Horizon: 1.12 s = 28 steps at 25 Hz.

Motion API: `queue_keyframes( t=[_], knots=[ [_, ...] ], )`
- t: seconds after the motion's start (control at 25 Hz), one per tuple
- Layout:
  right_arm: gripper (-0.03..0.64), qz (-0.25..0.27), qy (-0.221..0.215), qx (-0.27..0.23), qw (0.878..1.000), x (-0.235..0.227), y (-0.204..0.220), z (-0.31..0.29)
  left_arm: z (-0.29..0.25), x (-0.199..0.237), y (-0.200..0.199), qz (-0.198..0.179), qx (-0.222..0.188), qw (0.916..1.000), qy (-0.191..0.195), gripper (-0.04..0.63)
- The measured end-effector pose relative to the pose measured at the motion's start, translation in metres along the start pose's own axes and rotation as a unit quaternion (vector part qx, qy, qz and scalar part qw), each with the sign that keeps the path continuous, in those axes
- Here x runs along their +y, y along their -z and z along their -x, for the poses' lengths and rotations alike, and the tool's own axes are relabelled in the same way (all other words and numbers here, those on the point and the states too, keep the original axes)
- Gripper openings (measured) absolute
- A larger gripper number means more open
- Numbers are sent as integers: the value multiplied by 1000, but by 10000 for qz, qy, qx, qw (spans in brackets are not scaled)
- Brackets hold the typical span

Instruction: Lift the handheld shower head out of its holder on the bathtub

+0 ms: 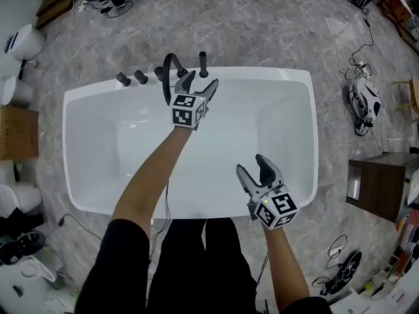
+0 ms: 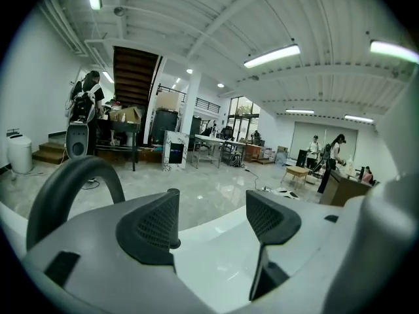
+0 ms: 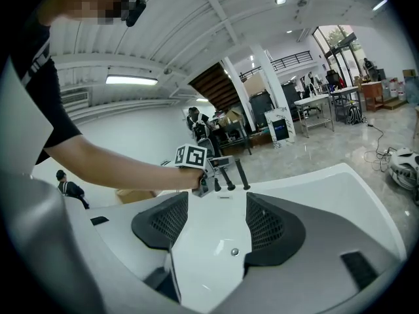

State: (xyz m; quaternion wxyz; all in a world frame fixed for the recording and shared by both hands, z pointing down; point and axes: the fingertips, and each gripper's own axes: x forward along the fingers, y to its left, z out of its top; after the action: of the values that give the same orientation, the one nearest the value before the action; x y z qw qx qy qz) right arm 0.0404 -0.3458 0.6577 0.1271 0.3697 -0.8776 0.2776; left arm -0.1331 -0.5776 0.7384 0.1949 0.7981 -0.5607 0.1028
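The handheld shower head [image 1: 203, 63] is a slim black stick standing upright in its holder on the far rim of the white bathtub [image 1: 262, 74]. My left gripper [image 1: 201, 80] hovers just in front of it, open, with nothing between its jaws. In the left gripper view the stick [image 2: 174, 196] peeks out past the left finger, and the gripper [image 2: 213, 218] is open. My right gripper [image 1: 251, 164] hangs open over the tub's near right part. In the right gripper view, that gripper [image 3: 216, 224] is open, and the shower head [image 3: 241, 173] stands beyond it.
A curved black spout [image 1: 167, 70] and three black knobs [image 1: 140, 76] stand on the rim left of the shower head. A brown cabinet [image 1: 380, 185] is at the right, a cardboard box [image 1: 16, 133] at the left. Cables and a white device [image 1: 364, 100] lie on the floor.
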Motion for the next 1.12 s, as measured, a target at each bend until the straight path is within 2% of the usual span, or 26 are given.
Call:
queue_keyframes(
  t=[0.2, 0.36, 0.4, 0.52, 0.84, 1.04, 1.12],
  knots=[
    [244, -34, 7, 104, 9999, -3, 19, -4, -26, 20, 17, 80, 168, 9998, -119, 310],
    [244, -41, -11, 217, 9998, -3, 36, -7, -43, 41, 25, 656, 77, 9973, -335, 310],
    [244, -50, -17, 235, 9997, -3, 40, -8, -45, 44, 25, 689, 45, 9970, -355, 310],
    [244, -87, -25, 275, 9996, -2, 52, -10, -55, 50, 33, 419, 149, 9984, -348, 310],
    [244, -131, -9, 413, 9991, -11, 82, -16, -79, 74, 47, 418, 214, 9976, -501, 310],
    [244, -179, 82, 440, 9988, -23, 88, -16, -99, 78, 50, 43, 367, 9984, -419, 310],
    [244, -230, 146, 436, 9987, -26, 91, -14, -104, 81, 51, 19, 400, 9984, -406, 310]
  ],
)
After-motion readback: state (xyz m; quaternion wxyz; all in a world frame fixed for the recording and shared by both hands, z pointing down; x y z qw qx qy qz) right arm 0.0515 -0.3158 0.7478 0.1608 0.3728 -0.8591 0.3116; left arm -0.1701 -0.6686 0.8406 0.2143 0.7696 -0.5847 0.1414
